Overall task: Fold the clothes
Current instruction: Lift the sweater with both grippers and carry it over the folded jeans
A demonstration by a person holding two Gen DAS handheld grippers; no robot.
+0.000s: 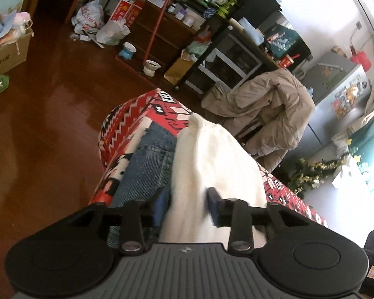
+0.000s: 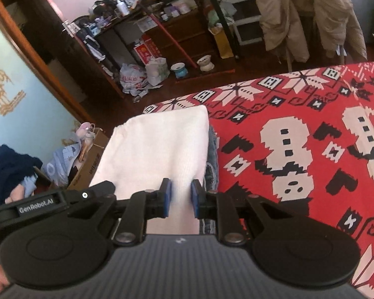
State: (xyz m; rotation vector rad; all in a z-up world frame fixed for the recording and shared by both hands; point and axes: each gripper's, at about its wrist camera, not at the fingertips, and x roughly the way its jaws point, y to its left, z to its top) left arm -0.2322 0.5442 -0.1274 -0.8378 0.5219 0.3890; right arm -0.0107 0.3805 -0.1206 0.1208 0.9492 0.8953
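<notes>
Red patterned tablecloth (image 2: 299,149) lies bare across right half of right wrist frame: open passage. Left of centre, folded white knit garment (image 2: 157,144) over blue denim jeans (image 1: 147,164) blocks the table edge. Beige padded jacket (image 1: 269,109) draped on chair crowds the far side.

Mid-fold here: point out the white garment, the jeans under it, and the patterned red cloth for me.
white garment (image 2: 159,144), right wrist view, middle of its flat folded top.
jeans (image 1: 149,164), left wrist view, bare denim left of the white garment.
patterned red cloth (image 2: 299,149), right wrist view, open stretch right of the clothes.
</notes>
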